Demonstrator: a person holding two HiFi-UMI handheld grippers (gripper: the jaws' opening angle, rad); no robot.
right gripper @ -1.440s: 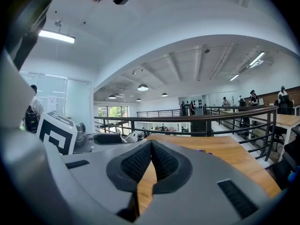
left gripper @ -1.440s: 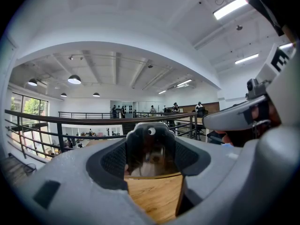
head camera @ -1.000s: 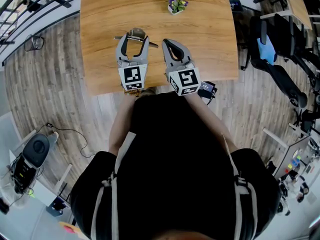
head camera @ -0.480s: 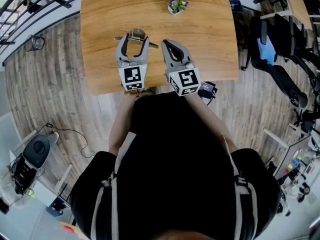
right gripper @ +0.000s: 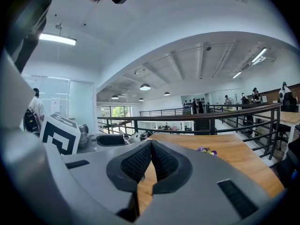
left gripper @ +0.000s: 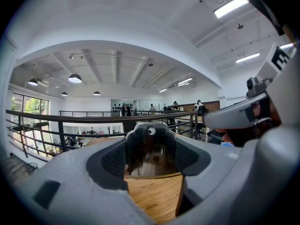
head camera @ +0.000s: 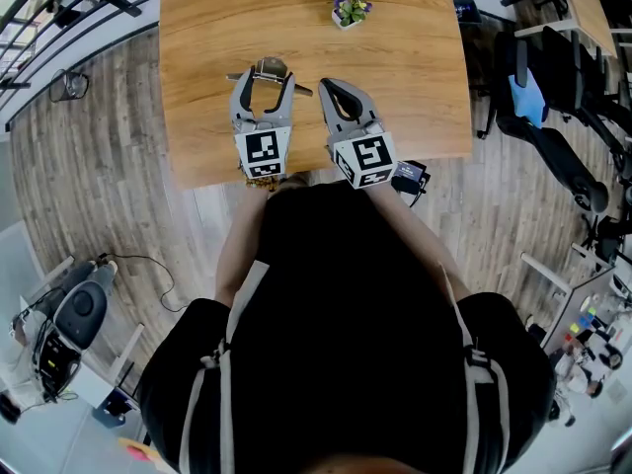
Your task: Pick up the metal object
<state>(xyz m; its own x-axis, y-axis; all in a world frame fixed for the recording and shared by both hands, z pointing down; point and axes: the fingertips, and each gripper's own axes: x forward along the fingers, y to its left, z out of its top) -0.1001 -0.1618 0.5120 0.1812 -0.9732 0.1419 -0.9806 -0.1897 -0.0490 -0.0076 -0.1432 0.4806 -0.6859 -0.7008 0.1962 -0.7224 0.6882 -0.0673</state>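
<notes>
- Your left tongs (head camera: 265, 77) reach level over the near part of the table (head camera: 395, 67), with their marker cube toward your body.
- The left tongs are clamped on the metal object (head camera: 269, 66). In the left gripper view, the shiny piece fills the whole gap between the two dark pads, and both of its sides touch them.
- The metal object sits at the tips of the left tongs, on the left half of the table. A thin metal part sticks out past each jaw. Its lower edge shows against the wood, so you cannot tell whether it is lifted clear.
- Your right tongs (head camera: 328, 84) lie just beside the left ones, apart from the metal object. They are closed and empty, and their pads meet at the tips.
- A small potted plant (head camera: 347, 8) stands near the far edge of the table, well apart from both tongs.
</notes>
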